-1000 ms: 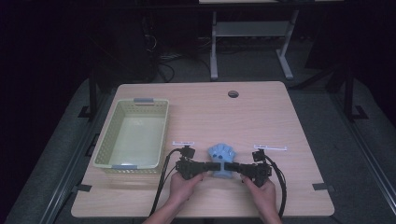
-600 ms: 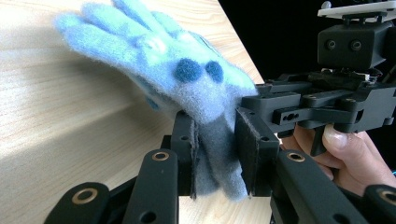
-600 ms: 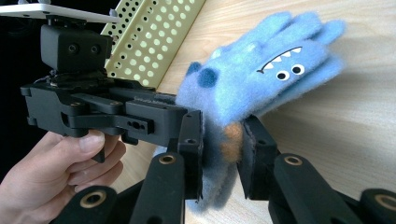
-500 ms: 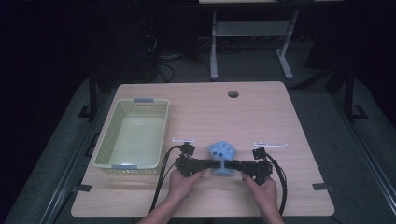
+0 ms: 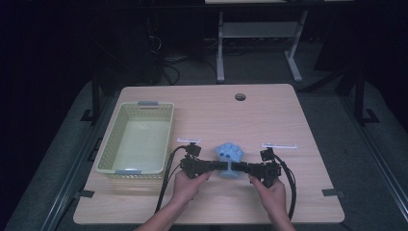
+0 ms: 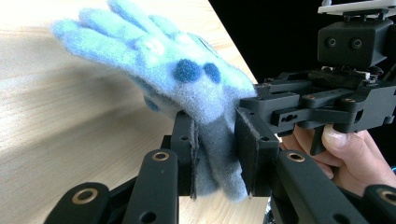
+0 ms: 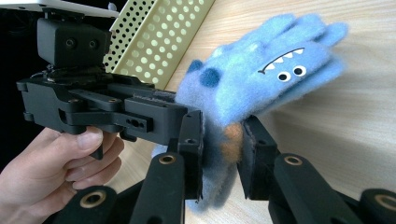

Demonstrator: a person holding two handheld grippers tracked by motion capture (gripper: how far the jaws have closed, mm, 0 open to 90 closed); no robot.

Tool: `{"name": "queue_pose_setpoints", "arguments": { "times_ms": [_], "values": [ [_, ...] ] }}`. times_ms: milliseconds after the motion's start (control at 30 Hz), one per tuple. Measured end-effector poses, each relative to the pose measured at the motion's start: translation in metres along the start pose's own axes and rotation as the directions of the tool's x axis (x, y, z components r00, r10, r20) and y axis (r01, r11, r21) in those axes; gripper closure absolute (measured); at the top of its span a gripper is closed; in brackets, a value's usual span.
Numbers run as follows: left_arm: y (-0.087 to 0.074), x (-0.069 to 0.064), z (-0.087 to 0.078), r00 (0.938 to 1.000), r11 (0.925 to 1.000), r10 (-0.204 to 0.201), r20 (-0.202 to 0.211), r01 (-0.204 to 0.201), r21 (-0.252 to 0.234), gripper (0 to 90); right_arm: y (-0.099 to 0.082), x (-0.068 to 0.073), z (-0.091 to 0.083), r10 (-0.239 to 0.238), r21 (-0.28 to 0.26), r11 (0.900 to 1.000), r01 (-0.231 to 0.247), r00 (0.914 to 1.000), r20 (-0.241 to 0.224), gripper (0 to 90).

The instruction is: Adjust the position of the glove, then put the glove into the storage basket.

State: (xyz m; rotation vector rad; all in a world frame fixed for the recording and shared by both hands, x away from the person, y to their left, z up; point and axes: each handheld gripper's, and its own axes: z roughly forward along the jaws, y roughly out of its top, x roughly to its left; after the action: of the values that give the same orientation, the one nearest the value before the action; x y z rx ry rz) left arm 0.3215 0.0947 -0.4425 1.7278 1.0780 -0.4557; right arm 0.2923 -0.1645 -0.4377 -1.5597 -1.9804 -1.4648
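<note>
High view: glove (image 5: 229, 155) still between both tongs.

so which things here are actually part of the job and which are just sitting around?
In play:
- blue glove, fuzzy, monster face, lifted at its cuff
- left gripper, shut on the cuff
- right gripper, shut on the cuff from the other side
- likely the yellow basket, empty, left of the glove

Just lying about:
- table with its cable hole
- white frame on the floor behind
</note>
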Motion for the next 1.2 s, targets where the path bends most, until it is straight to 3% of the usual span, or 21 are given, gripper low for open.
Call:
{"name": "queue_pose_setpoints", "arguments": {
  "times_ms": [667,1200],
  "values": [
    [0.003,0.0,-0.014,1.0,0.9999,-0.001,0.002,0.001,-0.012,69.4,0.006,0.011,0.006,-0.017,0.017,0.9997,0.017,0.9998,-0.009,72.8],
    [0.02,-0.005,-0.052,0.9999,0.9981,0.012,0.012,-0.012,-0.06,69.5,0.032,0.042,0.016,-0.071,0.017,0.9973,0.072,0.9966,-0.041,72.8]
  ]
}}
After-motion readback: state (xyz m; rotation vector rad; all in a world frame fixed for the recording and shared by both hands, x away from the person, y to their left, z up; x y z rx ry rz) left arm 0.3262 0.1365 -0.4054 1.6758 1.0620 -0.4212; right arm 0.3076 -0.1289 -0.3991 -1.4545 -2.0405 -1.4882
